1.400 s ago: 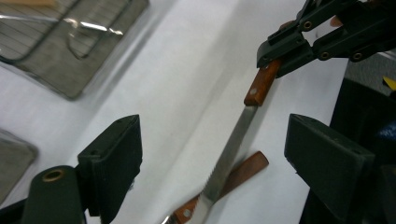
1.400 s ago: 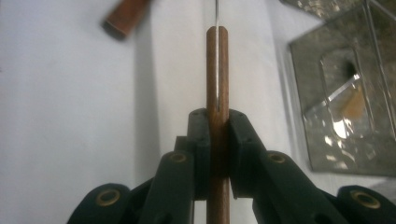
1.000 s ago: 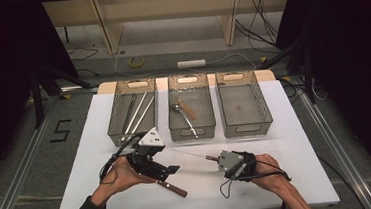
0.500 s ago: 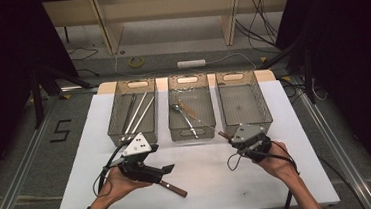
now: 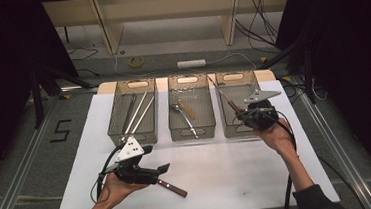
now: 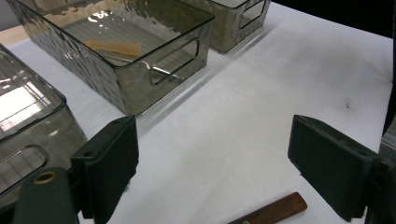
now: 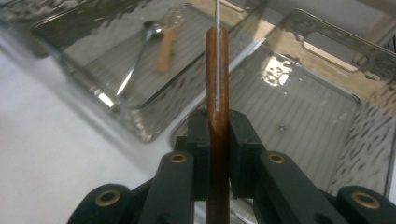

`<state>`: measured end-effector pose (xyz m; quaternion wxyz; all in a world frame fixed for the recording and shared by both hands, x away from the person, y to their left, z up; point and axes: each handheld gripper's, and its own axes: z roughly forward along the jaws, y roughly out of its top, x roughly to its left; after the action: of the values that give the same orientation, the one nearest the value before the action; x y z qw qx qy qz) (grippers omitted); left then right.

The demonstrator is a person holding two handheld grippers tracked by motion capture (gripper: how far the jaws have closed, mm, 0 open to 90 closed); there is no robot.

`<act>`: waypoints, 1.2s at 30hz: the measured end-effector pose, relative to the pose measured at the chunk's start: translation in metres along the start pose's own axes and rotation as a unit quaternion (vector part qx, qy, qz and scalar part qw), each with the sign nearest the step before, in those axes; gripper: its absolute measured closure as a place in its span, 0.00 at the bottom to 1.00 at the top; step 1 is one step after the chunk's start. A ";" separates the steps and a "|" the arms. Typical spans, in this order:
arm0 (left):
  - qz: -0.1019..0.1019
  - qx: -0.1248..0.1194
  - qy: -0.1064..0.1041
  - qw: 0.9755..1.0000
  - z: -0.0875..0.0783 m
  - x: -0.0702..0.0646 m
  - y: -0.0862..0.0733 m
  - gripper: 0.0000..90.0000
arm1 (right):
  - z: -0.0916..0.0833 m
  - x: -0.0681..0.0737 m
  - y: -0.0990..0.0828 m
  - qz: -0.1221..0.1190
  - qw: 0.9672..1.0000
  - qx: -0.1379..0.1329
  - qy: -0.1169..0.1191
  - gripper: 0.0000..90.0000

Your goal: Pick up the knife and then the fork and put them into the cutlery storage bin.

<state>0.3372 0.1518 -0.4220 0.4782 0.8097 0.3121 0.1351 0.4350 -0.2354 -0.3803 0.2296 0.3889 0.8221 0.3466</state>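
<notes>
The right gripper [image 7: 217,140], clamped on a wooden-handled knife [image 7: 217,70], holds it lengthwise over the right bin [image 5: 235,78]; the left gripper [image 5: 156,171], jaws apart, hovers beside another wooden handle [image 6: 273,212].

Dark sleeves are worn at both wrists. Each black gripper [image 5: 164,168] is topped by a grey three-cornered plate, with brass-ringed holes and a trailing black cable.

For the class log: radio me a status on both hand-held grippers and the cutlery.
Right hand-held gripper shut on wooden-handled knife, over right bin. Left hand-held gripper open above second knife on table. Nothing blocking.
</notes>
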 end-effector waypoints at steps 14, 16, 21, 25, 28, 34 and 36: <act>0.001 -0.007 0.020 1.000 -0.005 0.002 -0.008 0.18 | 0.027 -0.028 0.017 0.091 0.996 0.017 -0.022 0.91; 0.003 -0.007 0.020 1.000 -0.005 0.002 -0.008 0.18 | 0.030 -0.030 0.019 0.100 0.994 0.025 -0.026 0.91; 0.009 -0.004 0.022 1.000 -0.005 0.001 -0.008 0.18 | 0.041 -0.036 0.017 0.126 0.991 0.039 -0.035 0.91; 0.006 -0.005 0.022 1.000 -0.005 0.002 -0.009 0.18 | 0.048 -0.039 0.014 0.142 0.988 0.047 -0.040 0.90; 0.004 -0.004 0.022 1.000 -0.005 0.003 -0.009 0.18 | 0.053 -0.041 0.012 0.151 0.986 0.058 -0.046 0.90; 0.006 -0.001 0.020 1.000 -0.004 0.002 -0.009 0.18 | 0.062 -0.040 0.011 0.155 0.983 0.077 -0.056 0.90; 0.008 0.000 0.021 1.000 -0.004 0.002 -0.009 0.18 | 0.066 -0.040 0.008 0.161 0.982 0.085 -0.053 0.90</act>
<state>0.3329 0.1591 -0.4277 0.4708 0.8091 0.3157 0.1553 0.5056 -0.2380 -0.4128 0.1803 0.5516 0.7621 0.2871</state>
